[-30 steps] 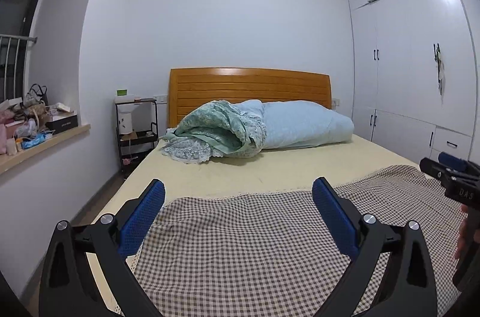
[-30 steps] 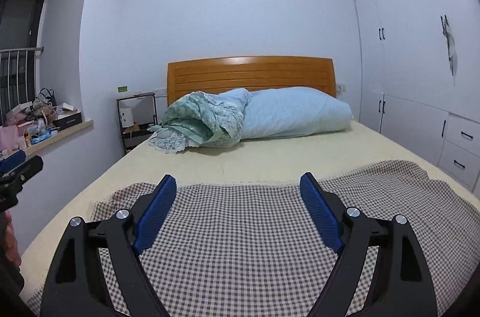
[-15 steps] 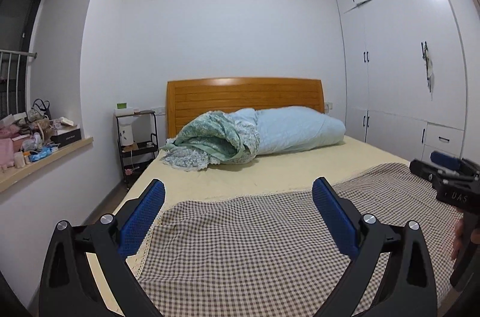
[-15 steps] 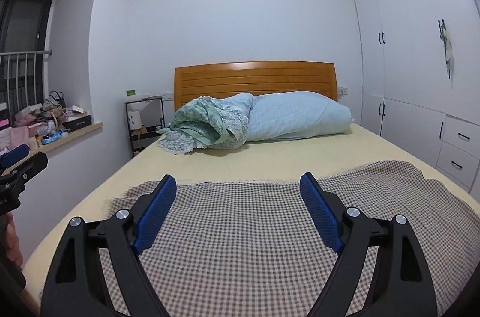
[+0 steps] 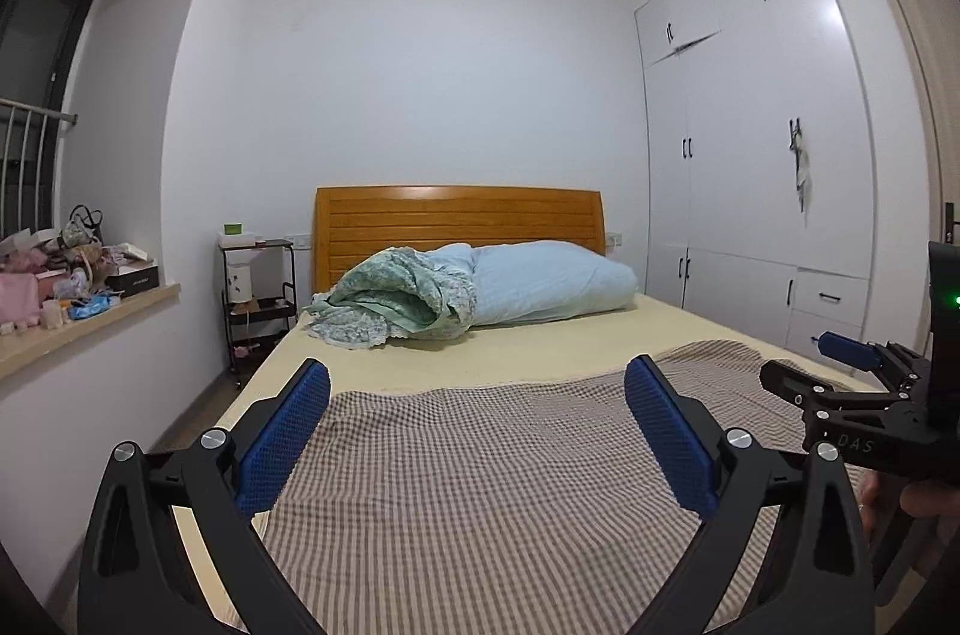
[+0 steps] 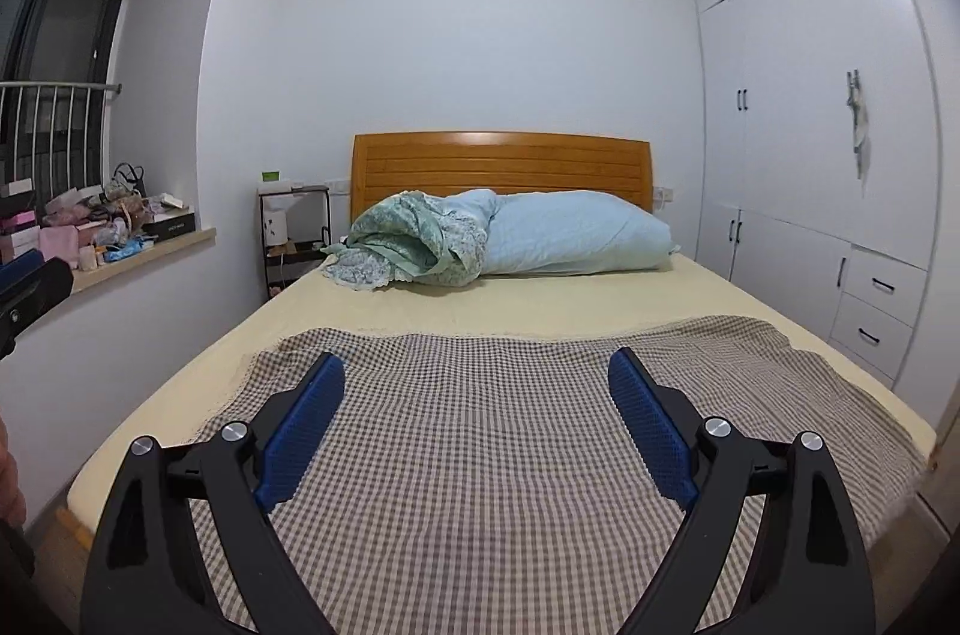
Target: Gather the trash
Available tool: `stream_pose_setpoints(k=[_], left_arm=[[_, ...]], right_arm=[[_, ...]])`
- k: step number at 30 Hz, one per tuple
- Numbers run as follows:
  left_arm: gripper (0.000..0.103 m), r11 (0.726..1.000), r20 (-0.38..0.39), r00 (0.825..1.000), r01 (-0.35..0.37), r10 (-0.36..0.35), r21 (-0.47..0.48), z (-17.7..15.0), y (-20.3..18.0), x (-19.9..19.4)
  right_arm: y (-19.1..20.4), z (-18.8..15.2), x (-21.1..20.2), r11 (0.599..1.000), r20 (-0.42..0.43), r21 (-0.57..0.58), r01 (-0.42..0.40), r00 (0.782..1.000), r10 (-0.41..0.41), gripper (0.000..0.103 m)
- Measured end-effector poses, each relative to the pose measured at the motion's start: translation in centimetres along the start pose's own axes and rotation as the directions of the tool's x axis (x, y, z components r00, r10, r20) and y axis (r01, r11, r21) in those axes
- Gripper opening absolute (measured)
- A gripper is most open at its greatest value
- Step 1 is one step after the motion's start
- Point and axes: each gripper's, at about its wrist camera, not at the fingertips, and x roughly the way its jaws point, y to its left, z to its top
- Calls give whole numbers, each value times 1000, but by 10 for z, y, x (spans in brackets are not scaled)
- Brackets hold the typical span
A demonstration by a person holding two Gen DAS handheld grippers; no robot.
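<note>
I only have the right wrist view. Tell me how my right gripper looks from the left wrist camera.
Observer: The right gripper shows side-on at that view's right edge, jaws apart, holding nothing.
Operator: Report any status light on it.
Observer: A small green light glows on the black upright unit behind the jaws.
Operator: Say what is holding it.
Observer: A hand grips it from below, at the frame's lower right corner.
</note>
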Motion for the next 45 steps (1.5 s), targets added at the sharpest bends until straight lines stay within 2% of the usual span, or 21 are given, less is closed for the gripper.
stream_pose_setpoints(k=[2, 7, 14, 18, 23, 25, 27, 30, 32, 34, 38, 41, 43, 45], left_arm=[[95, 1000, 0, 1000, -3, 3, 2, -8, -6, -27], [95, 997, 7, 998, -63, 63, 40, -29, -16, -92], [95, 995, 7, 996, -88, 88, 45, -52, -34, -189], [95, 994, 17, 995, -101, 100, 29, -62, -48, -239], [95, 994, 30, 994, -104, 105, -24, -74, -59, -299], [95, 996, 9, 996, -91, 92, -21, -80, -64, -320], [95, 995, 3, 996, -94, 94, -24, -87, -68, -342], [95, 995, 9, 995, -97, 97, -19, -93, -71, -364], [95, 992, 17, 992, -126, 126, -11, -97, -72, -379], [95, 994, 25, 994, -110, 111, -17, -100, -75, -393], [95, 990, 40, 990, -138, 138, -13, -103, -80, -415], [95, 992, 32, 992, -123, 124, -25, -108, -84, -434], [95, 993, 38, 992, -117, 117, -11, -109, -87, -438], [95, 990, 51, 989, -141, 140, 8, -110, -87, -441]], right_arm=[[-1, -8, -20, 1000, -19, 15, -4, 1000, 5, 86], [-2, -22, -60, 997, -82, 68, -35, 996, 41, 86], [8, -36, -128, 998, -61, 46, -46, 997, 48, 86], [9, -49, -161, 996, -53, 33, -84, 995, 86, 86], [14, -69, -194, 999, -33, -25, -43, 999, 42, 86], [13, -78, -205, 999, -46, -33, -14, 999, 13, 86], [13, -86, -218, 999, -75, -32, -20, 997, 17, 86], [12, -98, -241, 1000, -78, -12, 13, 997, -14, 86], [11, -108, -260, 1000, -69, 26, 4, 998, -3, 86], [14, -122, -277, 999, -73, 37, 1, 997, 2, 86], [29, -137, -293, 999, -63, -29, -28, 998, 26, 86], [37, -139, -299, 997, -61, -49, -51, 997, 48, 86], [39, -141, -301, 996, -51, -63, -60, 997, 57, 86], [40, -143, -299, 996, -59, -72, -48, 997, 44, 86]])
